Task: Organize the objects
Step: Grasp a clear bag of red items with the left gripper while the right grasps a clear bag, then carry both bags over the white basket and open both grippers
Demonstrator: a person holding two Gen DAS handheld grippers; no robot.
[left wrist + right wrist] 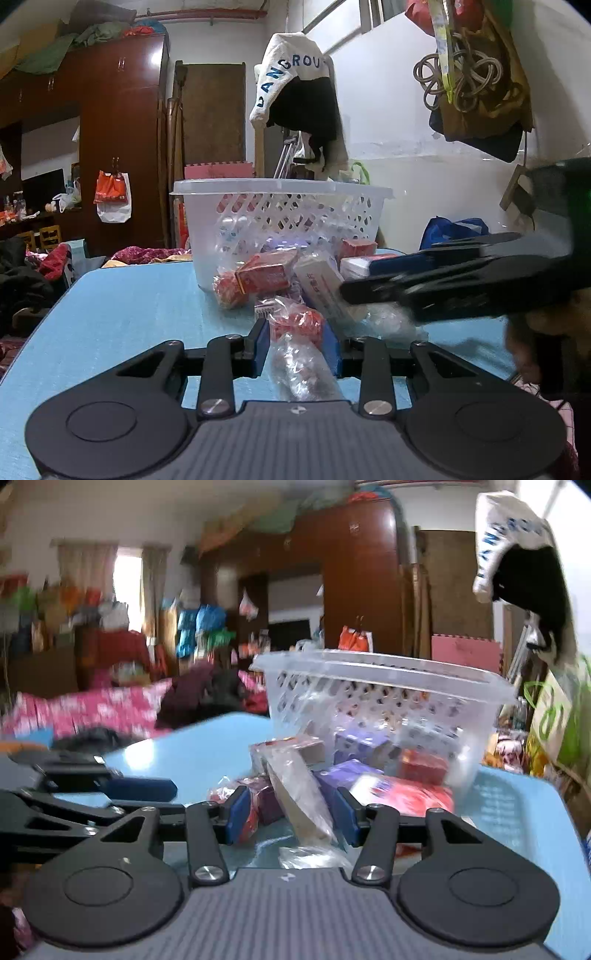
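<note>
Open blue bench (pixel 122 306) lay left of the left claw (pixel 297 345), whose blue pads pinched a clear bag of red sweets (pixel 299 343). The right claw (pixel 291 812) stood narrowly parted around a plastic-wrapped box (pixel 299 794), contact unclear. The white basket (pixel 280 214) sat just beyond both.

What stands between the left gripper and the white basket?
The pile of small boxes and plastic-wrapped packets lies between the left gripper and the white basket; one clear packet already sits between its fingers. The right gripper reaches in from the right.
</note>
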